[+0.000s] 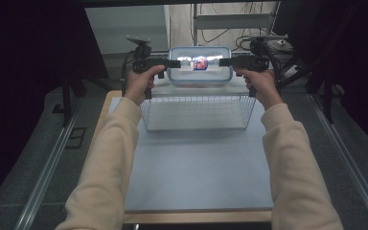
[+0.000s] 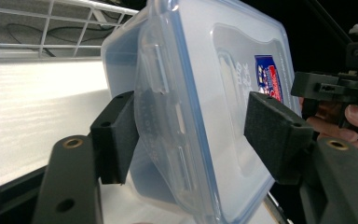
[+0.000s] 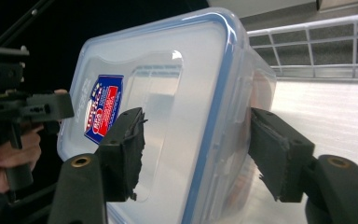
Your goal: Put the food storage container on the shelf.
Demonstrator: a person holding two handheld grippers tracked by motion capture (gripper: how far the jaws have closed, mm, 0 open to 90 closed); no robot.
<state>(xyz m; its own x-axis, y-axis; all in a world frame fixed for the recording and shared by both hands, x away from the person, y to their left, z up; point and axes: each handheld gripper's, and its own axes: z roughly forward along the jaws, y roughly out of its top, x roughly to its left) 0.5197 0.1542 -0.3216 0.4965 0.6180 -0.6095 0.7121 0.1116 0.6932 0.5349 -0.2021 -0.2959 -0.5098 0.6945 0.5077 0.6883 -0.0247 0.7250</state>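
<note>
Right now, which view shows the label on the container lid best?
The right gripper view: the red-and-blue label sits face-on on the container lid, unblocked. In the left gripper view it lies at a steep angle, its lower edge behind a jaw pad. In the high view it is a small blurred patch.

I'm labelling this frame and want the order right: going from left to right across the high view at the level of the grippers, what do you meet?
Left hand → left gripper → lidded plastic box → right gripper → right hand.
</note>
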